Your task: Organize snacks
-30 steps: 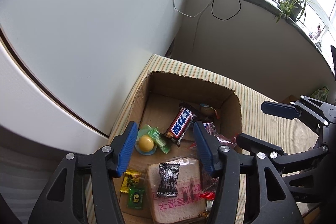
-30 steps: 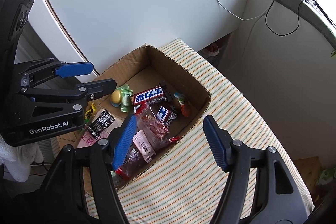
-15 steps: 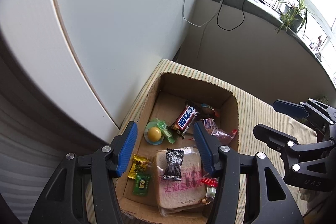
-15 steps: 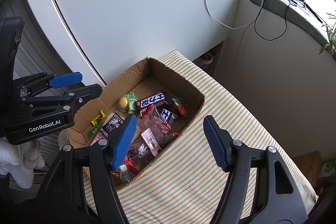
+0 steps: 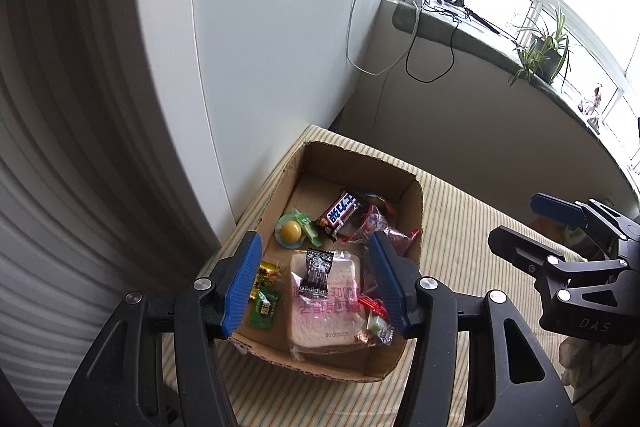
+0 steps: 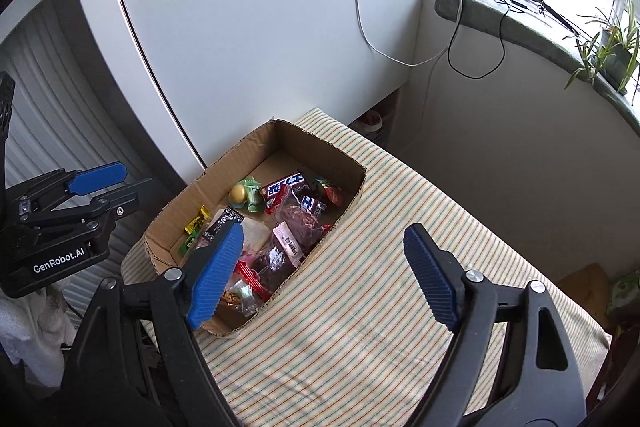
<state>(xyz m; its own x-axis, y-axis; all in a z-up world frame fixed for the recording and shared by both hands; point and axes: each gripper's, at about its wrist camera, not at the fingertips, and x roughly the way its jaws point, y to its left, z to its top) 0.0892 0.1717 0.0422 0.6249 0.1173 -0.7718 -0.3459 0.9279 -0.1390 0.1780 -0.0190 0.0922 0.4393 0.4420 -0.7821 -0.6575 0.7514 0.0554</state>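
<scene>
An open cardboard box (image 5: 404,359) (image 6: 320,143) sits on a striped tabletop and holds several snacks: a bagged bread slice (image 5: 328,319), a dark chocolate bar (image 5: 341,211) (image 6: 286,185), a yellow jelly cup (image 5: 291,231) (image 6: 237,193), green and yellow candies (image 5: 264,307), red wrappers (image 6: 300,223). My left gripper (image 5: 314,283) is open and empty, high above the box's near end. My right gripper (image 6: 326,277) is open and empty, above the box's right rim. Each gripper shows in the other's view: the right one (image 5: 536,227), the left one (image 6: 108,183).
The striped cloth table (image 6: 400,307) extends right of the box. A white panel (image 6: 260,27) and a ribbed grey wall (image 5: 60,227) stand behind and left. A windowsill with cables (image 6: 492,7) and potted plants (image 5: 544,47) runs at the back right.
Both grippers have pulled back and up from the box, so it looks smaller and lower in both views. Both stay open and empty. The snacks have not moved.
</scene>
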